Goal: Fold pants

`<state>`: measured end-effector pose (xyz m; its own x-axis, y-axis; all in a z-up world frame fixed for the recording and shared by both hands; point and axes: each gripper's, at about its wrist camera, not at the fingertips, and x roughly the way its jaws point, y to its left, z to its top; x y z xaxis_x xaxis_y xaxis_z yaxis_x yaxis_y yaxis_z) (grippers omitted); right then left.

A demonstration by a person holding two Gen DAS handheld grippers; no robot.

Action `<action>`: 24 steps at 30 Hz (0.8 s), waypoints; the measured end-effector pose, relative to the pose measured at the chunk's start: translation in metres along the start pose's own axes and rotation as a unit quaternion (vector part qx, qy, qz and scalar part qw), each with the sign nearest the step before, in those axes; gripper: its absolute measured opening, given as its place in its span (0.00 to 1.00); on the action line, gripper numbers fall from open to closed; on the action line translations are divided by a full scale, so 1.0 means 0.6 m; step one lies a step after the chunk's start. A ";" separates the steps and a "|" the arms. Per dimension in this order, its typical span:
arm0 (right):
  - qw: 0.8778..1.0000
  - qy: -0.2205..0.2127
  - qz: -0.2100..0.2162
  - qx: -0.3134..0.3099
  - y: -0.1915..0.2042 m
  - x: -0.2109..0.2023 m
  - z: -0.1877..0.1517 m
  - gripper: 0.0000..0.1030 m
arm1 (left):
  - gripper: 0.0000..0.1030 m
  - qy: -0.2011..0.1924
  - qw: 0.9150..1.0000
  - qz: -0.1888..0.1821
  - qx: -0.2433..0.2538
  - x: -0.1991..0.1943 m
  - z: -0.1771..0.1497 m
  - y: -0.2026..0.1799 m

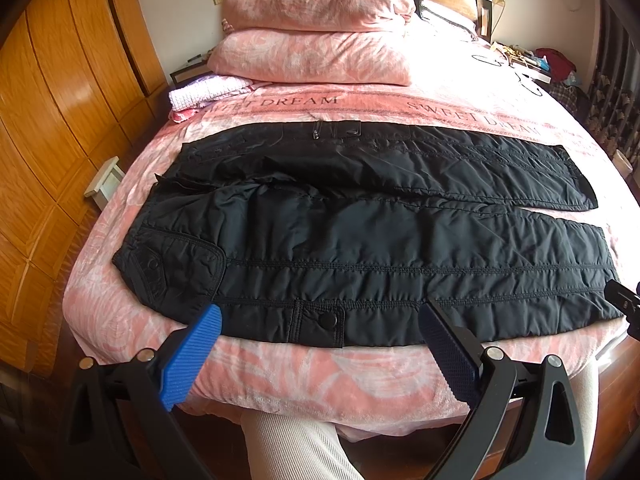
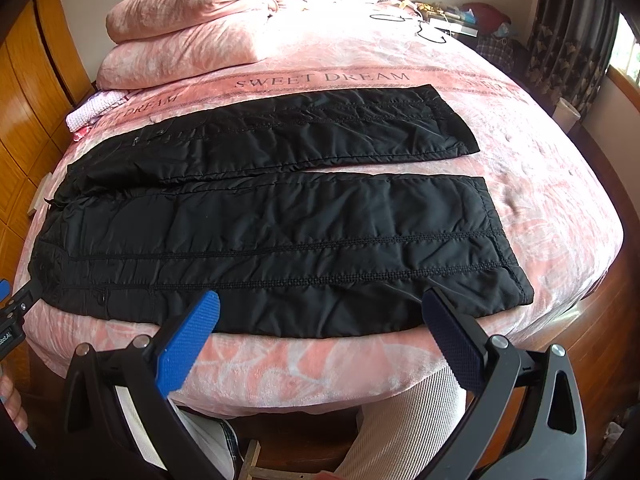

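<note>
Pants, black and quilted, lie spread flat across a pink bed, legs apart and waist to the left. Left tool and right tool hover wide open, empty, at the near leg's edge.

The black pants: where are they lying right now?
In both wrist views the black pants lie flat across the near part of the pink bed cover, waist left, legs right, just beyond both open grippers.
</note>
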<state>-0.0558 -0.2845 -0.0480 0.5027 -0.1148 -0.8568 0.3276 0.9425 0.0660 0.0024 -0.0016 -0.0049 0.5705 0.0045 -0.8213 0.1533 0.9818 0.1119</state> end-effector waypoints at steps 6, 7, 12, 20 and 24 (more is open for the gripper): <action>1.000 0.000 0.004 -0.001 -0.001 0.001 0.000 0.98 | 0.97 0.001 1.000 0.000 0.001 0.002 -0.003 -0.002; 1.000 0.000 0.004 -0.001 -0.001 0.001 0.000 0.98 | 0.97 0.001 1.000 0.000 0.001 0.002 -0.003 -0.002; 1.000 0.000 0.006 -0.001 -0.001 0.002 0.000 0.98 | 0.97 0.002 1.000 -0.001 0.001 0.005 -0.005 -0.004; 1.000 0.000 0.006 0.002 -0.002 0.004 0.000 0.98 | 0.97 0.003 1.000 0.000 0.002 0.009 -0.007 -0.009; 1.000 0.000 0.008 0.001 -0.003 0.005 0.000 0.98 | 0.97 0.003 1.000 0.000 0.003 0.009 -0.007 -0.009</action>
<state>-0.0550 -0.2865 -0.0506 0.5076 -0.0994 -0.8558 0.3219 0.9433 0.0813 0.0015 -0.0064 -0.0124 0.5650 0.0065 -0.8251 0.1569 0.9809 0.1152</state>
